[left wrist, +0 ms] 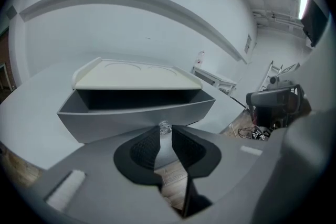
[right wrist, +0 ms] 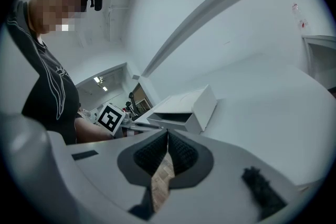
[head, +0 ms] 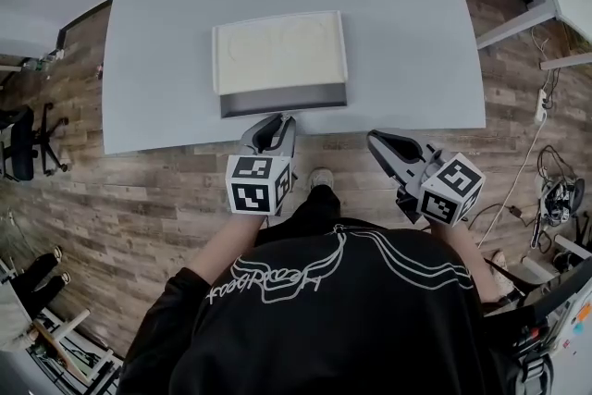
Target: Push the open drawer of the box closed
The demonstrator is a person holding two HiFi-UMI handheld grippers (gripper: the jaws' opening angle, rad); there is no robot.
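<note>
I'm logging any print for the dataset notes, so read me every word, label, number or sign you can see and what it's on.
No text here can be quoted.
Black shirt: white cursive script across the back, upside down in the head view, not legible.
Left marker cube and right marker cube: black-and-white square codes only, no letters or numbers.
Box: no print visible.
</note>
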